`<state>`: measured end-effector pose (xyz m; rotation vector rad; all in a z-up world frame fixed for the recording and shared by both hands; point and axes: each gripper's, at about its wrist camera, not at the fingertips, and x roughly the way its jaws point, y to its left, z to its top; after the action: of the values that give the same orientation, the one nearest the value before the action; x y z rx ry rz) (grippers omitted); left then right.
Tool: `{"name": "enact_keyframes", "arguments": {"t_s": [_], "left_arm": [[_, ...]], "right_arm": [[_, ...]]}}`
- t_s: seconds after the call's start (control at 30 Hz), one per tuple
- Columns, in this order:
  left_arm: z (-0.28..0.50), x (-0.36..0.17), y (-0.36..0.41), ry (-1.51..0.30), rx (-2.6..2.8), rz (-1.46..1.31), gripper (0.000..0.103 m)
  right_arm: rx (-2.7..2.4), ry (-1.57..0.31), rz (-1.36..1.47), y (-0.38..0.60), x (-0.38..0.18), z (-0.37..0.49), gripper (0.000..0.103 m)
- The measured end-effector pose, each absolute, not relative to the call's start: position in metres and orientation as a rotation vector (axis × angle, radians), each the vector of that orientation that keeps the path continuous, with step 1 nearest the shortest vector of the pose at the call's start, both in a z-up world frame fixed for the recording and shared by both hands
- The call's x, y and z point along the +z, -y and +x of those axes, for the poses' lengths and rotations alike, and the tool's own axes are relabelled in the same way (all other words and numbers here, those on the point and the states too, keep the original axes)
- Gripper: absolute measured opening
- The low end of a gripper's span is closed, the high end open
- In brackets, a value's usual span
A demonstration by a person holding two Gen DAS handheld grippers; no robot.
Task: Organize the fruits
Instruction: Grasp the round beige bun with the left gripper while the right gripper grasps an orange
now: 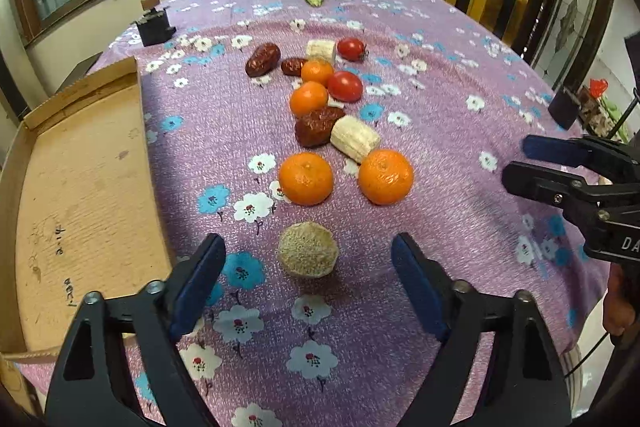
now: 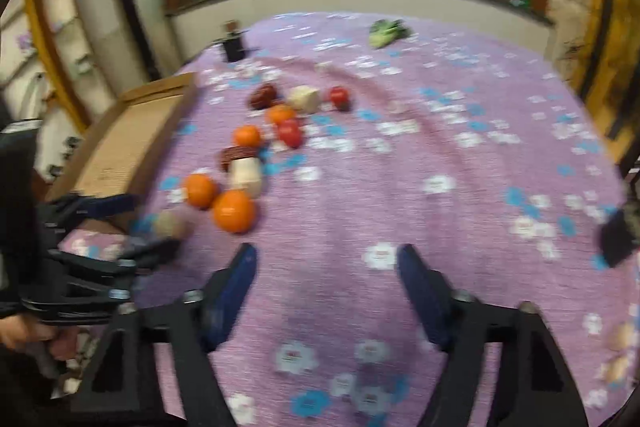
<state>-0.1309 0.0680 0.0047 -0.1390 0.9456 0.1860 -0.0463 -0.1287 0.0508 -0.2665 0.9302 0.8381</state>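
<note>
Left wrist view has the left gripper [image 1: 308, 267] spread wide over a purple flowered cloth [image 1: 440, 75], its blue pads either side of a rough, pale, rounded corn piece [image 1: 307, 249] without touching it. At twelve o'clock from that piece lie two glossy tangerines [image 1: 306, 179], wrinkled red dates [image 1: 318, 126], smooth tomatoes [image 1: 345, 86] and ridged cob sections [image 1: 355, 138]. A flat cardboard tray [image 1: 88, 195] sits at nine o'clock. The right gripper [image 2: 326, 285], empty and partly open, hovers over bare cloth, fruit at eleven o'clock.
</note>
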Motion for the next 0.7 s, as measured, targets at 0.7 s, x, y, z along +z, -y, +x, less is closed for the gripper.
{"name": "enact_keyframes", "arguments": {"t_s": [0.7], "left_arm": [[-0.139,0.004,-0.081,-0.928,0.087,-0.142,0.032]], "right_arm": [[0.96,-1.004,-0.333,0.051,0.018,-0.048,0.035]]}}
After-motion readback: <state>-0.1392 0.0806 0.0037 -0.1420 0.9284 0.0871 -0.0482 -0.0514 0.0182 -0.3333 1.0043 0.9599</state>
